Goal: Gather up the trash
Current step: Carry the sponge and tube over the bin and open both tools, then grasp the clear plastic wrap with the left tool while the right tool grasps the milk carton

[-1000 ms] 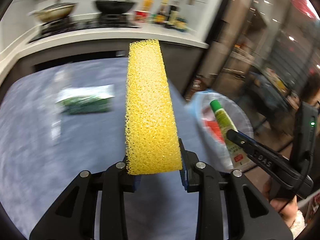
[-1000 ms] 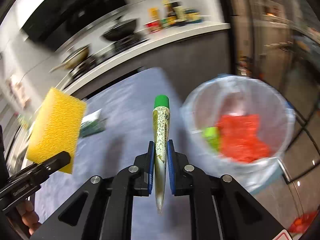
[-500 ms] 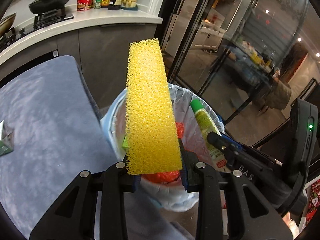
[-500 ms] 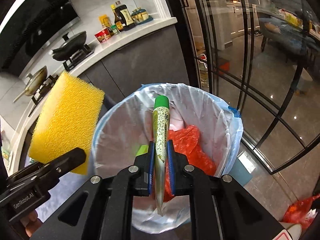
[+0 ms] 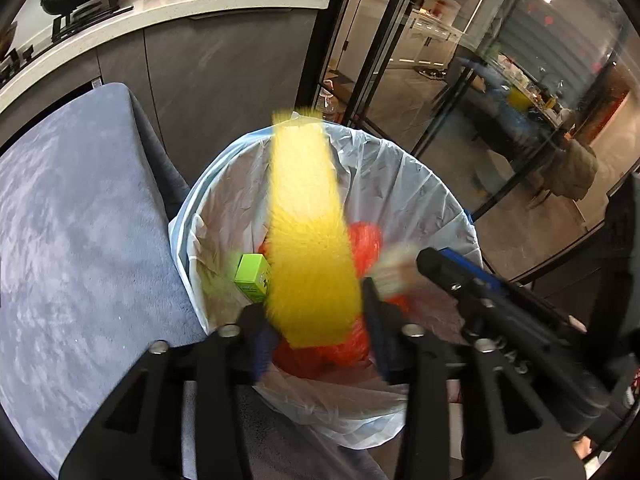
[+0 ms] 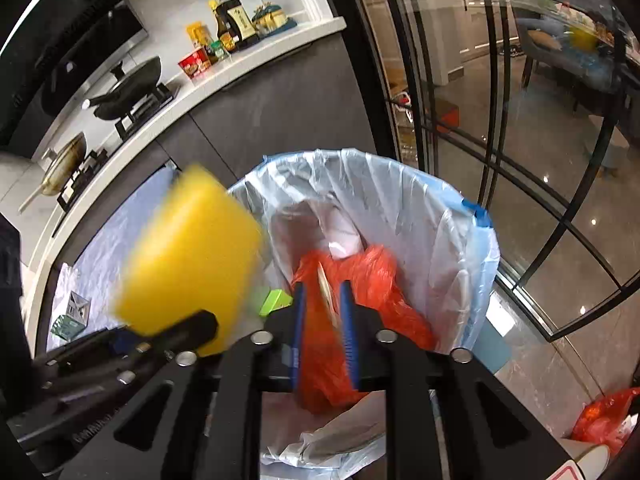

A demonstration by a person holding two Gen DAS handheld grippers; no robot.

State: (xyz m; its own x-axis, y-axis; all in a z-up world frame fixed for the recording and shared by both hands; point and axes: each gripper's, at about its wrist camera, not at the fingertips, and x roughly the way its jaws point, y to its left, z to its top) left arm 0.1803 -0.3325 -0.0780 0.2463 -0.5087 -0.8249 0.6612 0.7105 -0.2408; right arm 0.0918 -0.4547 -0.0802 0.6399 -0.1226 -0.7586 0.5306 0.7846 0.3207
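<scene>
Two tools hung over the lined bin [image 5: 400, 184] as I watched, each letting go of its piece of trash. On the left, past the grey-covered table [image 5: 80, 220], my left tool [image 5: 316, 320] had its jaws opening around the yellow sponge [image 5: 308, 240]; the sponge was smeared with blur, its long axis running straight away from the tool and over the bin mouth, its near end between the pads but, as far as I could judge, no longer gripped. Below it in the bin lay a small green box [image 5: 252, 276] and a crumpled red bag [image 5: 360, 240]. To the right, my right tool [image 6: 323, 322] was likewise opening, and the tube [image 6: 326, 292] between its blue pads looked loose, a thin blurred sliver tilted downward toward the red bag directly beneath. Both items sat squarely above the liner, so I judged that the drop needed only clear jaws, not more travel. Writing was scarce: I could make out nothing certain on the tool bodies, and the bottles [image 6: 232, 20] on the far kitchen counter carried labels too small to read.
</scene>
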